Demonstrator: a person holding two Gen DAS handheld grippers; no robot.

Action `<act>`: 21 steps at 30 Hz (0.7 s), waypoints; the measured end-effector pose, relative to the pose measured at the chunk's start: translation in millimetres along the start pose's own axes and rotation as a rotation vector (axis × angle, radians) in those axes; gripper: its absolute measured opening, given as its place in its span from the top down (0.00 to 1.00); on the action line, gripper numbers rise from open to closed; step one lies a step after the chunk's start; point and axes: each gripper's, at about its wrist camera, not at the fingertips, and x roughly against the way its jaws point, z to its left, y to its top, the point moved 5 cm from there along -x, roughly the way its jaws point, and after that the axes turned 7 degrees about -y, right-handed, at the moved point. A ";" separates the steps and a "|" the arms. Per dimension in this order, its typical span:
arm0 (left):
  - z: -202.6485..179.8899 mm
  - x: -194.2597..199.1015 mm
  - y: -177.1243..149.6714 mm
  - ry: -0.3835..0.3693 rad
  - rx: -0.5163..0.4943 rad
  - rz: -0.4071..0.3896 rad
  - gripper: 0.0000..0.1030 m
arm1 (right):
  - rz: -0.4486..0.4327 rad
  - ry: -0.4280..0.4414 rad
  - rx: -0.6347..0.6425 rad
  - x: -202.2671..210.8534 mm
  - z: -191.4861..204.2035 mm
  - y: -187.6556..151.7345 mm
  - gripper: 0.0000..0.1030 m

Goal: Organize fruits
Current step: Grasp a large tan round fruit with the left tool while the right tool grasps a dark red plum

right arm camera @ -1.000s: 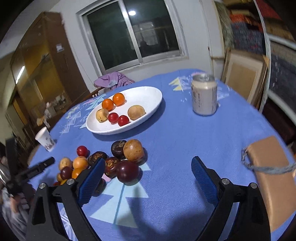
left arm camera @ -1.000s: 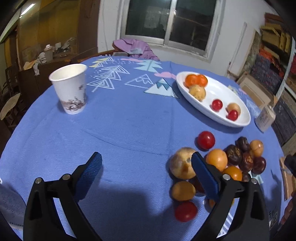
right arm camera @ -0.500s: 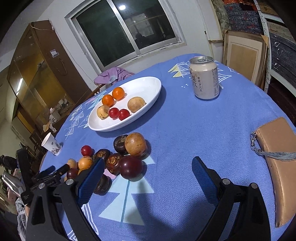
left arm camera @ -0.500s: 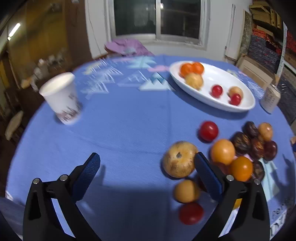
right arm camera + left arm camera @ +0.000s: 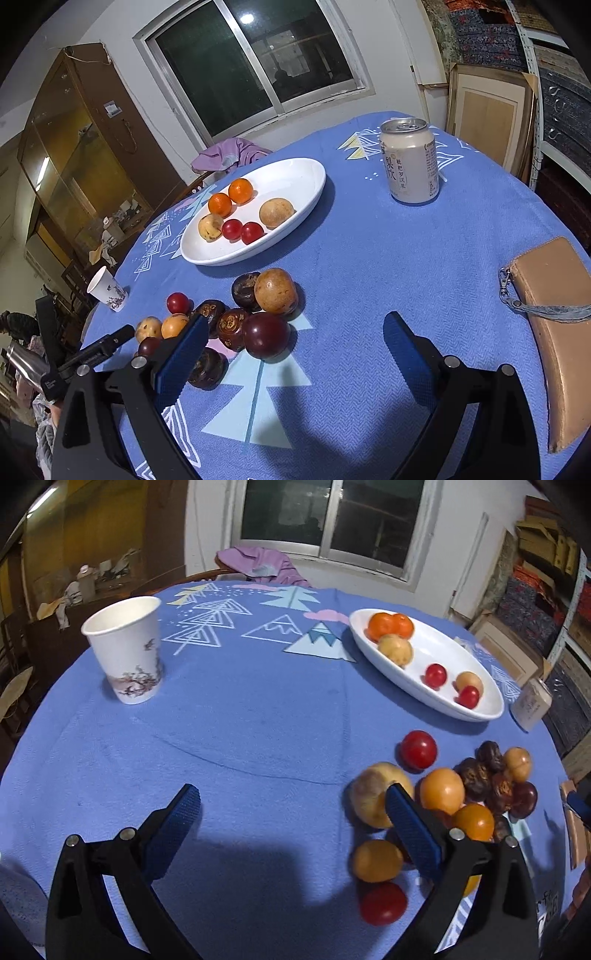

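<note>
While both claws hang over the blue-clothed table [image 5: 258, 716], I see each one spread wide with nothing between its pads. My left claw [image 5: 291, 823] sits low over bare cloth, its right pad in front of a big tan fruit [image 5: 373, 794] at the near edge of the loose pile [image 5: 461, 797]; I cannot tell whether the pad touches it. That pile lies on the cloth to the claw's right: a red one [image 5: 418, 749] at the far side, orange ones, dark wrinkled ones, and a small red one [image 5: 384, 904] nearest me. Beyond it stands the white dish [image 5: 436, 698], holding two oranges, two tan fruits and two small reds. A paper cup [image 5: 125, 650] stands upright well to the left.

My right claw [image 5: 291, 354] is over the cloth just this side of the same pile, its left pad overlapping the dark fruits in the view. A dark red plum [image 5: 265, 335] lies nearest that claw, with a tan fruit [image 5: 276, 291] just behind it. The dish is further back, a can [image 5: 410, 160] stands upright to its right, and a tan pouch [image 5: 554, 310] lies at the table's right edge.
</note>
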 end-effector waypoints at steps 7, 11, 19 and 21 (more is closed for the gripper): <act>-24.7 -12.8 -1.0 -0.070 -0.035 0.074 0.04 | 0.009 -0.014 0.006 -4.5 0.7 0.0 0.07; -12.5 -13.8 0.1 -0.049 0.007 0.118 0.04 | 0.014 -0.018 0.006 -6.0 0.0 -0.8 0.07; -3.2 -23.0 -1.5 -0.080 0.064 0.155 0.04 | 0.012 -0.020 0.009 -6.4 1.2 -0.8 0.06; -15.1 -24.5 -0.7 -0.033 0.007 0.120 0.04 | 0.014 -0.029 0.022 -7.8 3.1 -2.1 0.06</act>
